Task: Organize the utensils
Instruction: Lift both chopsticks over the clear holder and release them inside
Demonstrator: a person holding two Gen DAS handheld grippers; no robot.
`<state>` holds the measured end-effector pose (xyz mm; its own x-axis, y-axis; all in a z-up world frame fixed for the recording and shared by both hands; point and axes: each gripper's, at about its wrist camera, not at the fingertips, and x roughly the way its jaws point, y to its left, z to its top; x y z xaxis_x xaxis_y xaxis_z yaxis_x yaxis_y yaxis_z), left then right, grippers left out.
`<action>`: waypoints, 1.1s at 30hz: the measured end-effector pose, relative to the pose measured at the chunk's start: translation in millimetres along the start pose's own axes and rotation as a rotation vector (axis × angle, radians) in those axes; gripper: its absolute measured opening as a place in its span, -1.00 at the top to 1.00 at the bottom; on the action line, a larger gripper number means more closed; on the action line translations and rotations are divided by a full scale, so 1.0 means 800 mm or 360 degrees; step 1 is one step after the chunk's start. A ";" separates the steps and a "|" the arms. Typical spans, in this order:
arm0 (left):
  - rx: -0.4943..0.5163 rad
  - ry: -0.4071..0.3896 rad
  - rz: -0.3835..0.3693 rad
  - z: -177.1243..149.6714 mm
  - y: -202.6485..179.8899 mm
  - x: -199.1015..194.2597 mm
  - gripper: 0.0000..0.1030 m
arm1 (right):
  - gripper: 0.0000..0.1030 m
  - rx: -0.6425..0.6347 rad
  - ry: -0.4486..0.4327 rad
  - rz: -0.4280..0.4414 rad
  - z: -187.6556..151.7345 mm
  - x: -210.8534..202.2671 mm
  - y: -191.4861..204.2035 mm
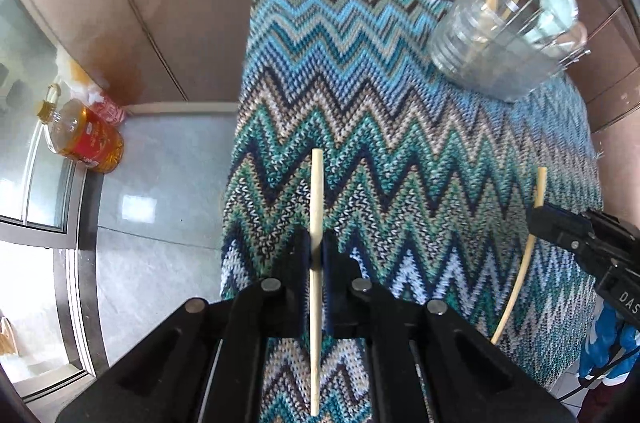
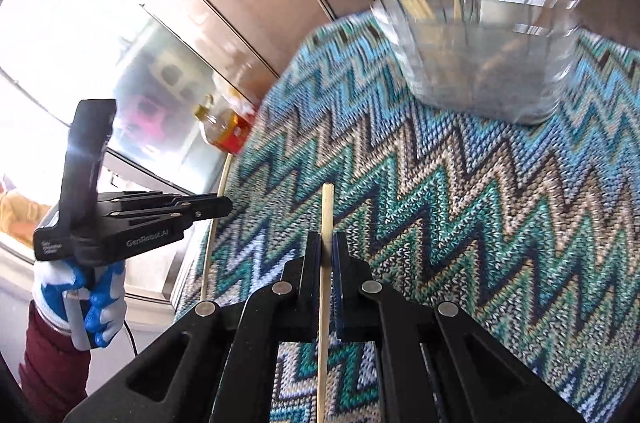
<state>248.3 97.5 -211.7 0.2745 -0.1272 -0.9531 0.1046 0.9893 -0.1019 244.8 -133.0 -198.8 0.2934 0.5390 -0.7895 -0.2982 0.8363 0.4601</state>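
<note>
Your left gripper (image 1: 317, 255) pinches one chopstick (image 1: 316, 207), your right gripper (image 2: 327, 255) pinches another chopstick (image 2: 326, 223), both above the zigzag cloth (image 1: 400, 163); the jar (image 1: 504, 51) stands far right.

Knitted zigzag cloth (image 1: 400, 143) looks rough and matt. Chopsticks (image 1: 316, 263) are pale smooth wood. The jar (image 1: 500, 39) is clear glossy ribbed plastic. Tongs (image 1: 318, 259) are matt black plastic.

Legible marking: "GenRobot.AI" printed in pale letters on the black body of the left gripper (image 2: 224, 201), at nine o'clock in the right wrist view. Partial "DAS" on the right gripper (image 1: 534, 219), at three o'clock. The oil bottle (image 1: 86, 139) carries a red label, print possibly too small to read.
</note>
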 end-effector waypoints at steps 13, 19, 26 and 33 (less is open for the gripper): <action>-0.0071 -0.0389 -0.0117 -0.035 -0.002 -0.104 0.90 | 0.89 -0.0188 -0.0456 0.0000 -0.051 -0.118 0.057; -0.0050 -0.0650 -0.0163 -0.023 -0.028 -0.177 0.90 | 0.89 -0.0237 -0.0662 -0.0026 -0.029 -0.172 0.078; -0.0095 -0.0980 -0.0301 0.033 -0.068 -0.241 0.90 | 0.89 -0.0321 -0.0965 -0.0081 0.053 -0.237 0.097; -0.0238 -0.1359 -0.0385 0.101 -0.099 -0.251 0.90 | 0.89 -0.0422 -0.1181 -0.0213 0.142 -0.236 0.093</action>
<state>262.3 38.7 11.3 0.8843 -0.2840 -0.3707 0.1424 0.9200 -0.3652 270.1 -161.5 30.6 0.8420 0.4400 -0.3122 -0.3965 0.8971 0.1951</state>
